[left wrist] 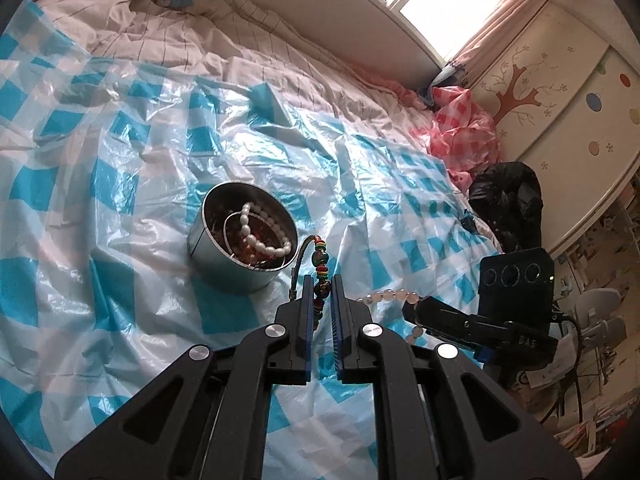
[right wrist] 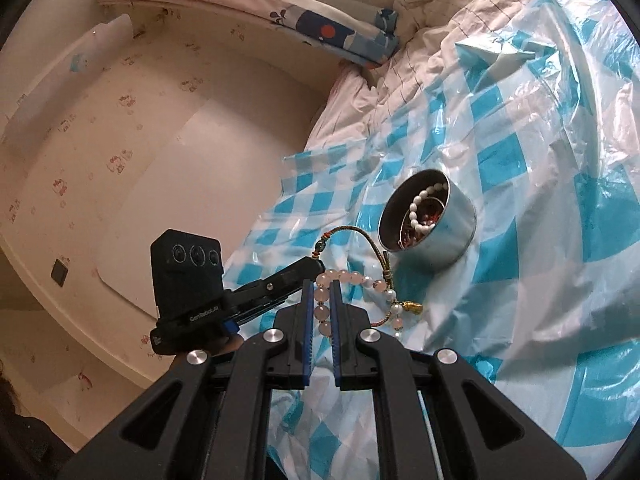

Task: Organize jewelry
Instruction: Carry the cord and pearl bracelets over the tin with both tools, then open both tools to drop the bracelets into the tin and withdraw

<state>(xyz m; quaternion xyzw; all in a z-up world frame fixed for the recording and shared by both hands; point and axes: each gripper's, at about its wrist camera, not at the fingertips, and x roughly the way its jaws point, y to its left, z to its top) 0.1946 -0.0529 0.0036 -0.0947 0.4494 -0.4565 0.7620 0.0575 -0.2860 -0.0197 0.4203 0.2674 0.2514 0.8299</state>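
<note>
My left gripper [left wrist: 321, 286] is shut on a cord bracelet with colourful beads [left wrist: 322, 258], whose olive cord [left wrist: 300, 254] arches up beside a round metal tin [left wrist: 224, 268]. The tin holds a white pearl bracelet [left wrist: 260, 236] and other jewelry. To the right, my right gripper [left wrist: 412, 310] holds a pink bead bracelet [left wrist: 388, 294]. In the right wrist view my right gripper [right wrist: 322, 288] is shut on the pink bead bracelet [right wrist: 348, 278], which has a gold charm [right wrist: 412, 307]. My left gripper [right wrist: 316, 266] comes in from the left with the cord bracelet [right wrist: 360, 236]. The tin [right wrist: 448, 240] stands just beyond.
A blue-and-white checked plastic sheet [left wrist: 140, 160] covers the rumpled bed. A pink checked bag [left wrist: 464, 132] and a black bag [left wrist: 508, 200] lie at the bed's right edge, by a painted wardrobe [left wrist: 560, 100]. A pillow [right wrist: 340, 36] leans against the wall.
</note>
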